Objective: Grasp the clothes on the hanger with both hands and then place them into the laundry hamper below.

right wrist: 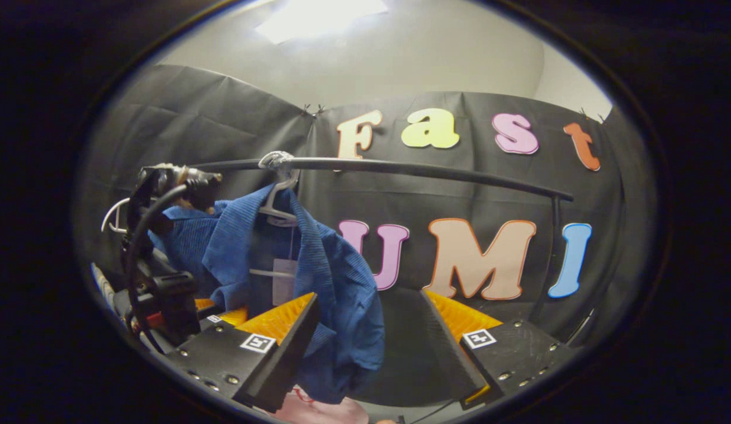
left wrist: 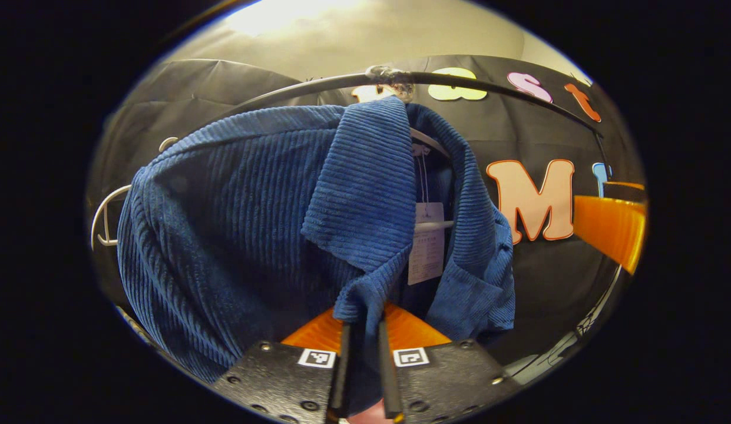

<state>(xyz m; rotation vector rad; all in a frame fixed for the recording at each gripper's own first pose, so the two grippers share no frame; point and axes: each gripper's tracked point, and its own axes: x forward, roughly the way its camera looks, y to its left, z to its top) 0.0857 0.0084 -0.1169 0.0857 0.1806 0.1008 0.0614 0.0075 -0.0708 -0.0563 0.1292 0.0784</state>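
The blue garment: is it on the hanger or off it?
On: the blue garment drapes over the white hanger, which hooks on the black rail.

The ribbed corduroy shirt [left wrist: 235,224] was deep blue, its paper tag [left wrist: 427,244] pale, perhaps pinkish, on a white plastic hanger [right wrist: 275,203].

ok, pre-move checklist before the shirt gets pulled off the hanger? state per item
1. Left gripper clamped on the blue shirt: ok, fingers nearly closed with the front edge of the fabric between them.
2. Right gripper gripping the shirt: not ok, jaws wide open, fabric only hangs by its left finger.
3. Shirt on the hanger: ok, hanger hooked on the black rail.
4. Paper tag free of the left gripper: ok, it hangs inside the collar, above the fingers.
5. Grippers apart: ok, the left one sits off to the side in the right gripper view.
6. Hamper position below: cannot tell.
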